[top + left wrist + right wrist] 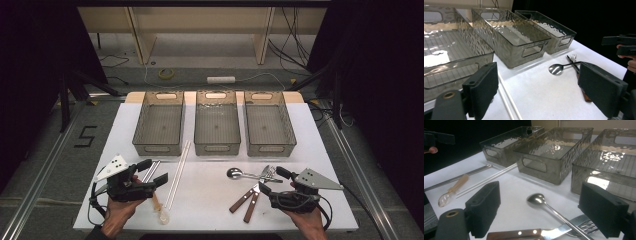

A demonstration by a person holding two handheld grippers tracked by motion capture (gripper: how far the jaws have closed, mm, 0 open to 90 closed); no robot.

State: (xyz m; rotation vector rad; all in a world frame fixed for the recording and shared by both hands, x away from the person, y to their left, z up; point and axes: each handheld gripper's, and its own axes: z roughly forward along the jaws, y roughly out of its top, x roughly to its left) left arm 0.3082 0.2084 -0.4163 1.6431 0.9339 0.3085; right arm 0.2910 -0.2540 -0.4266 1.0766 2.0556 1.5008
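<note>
Both claws, left (pixel 156 172) and right (pixel 269 181), gape empty; overlapping spoon (pixel 554 209) and fork (pixel 584 228) risk lifting together.

One readable mark — a floor numeral.
A dark "5" (pixel 86 136) sits on the grey floor beside the table (pixel 310 150), up and to the left of the left gripper (pixel 153 171) — nothing else carries legible writing.
</note>
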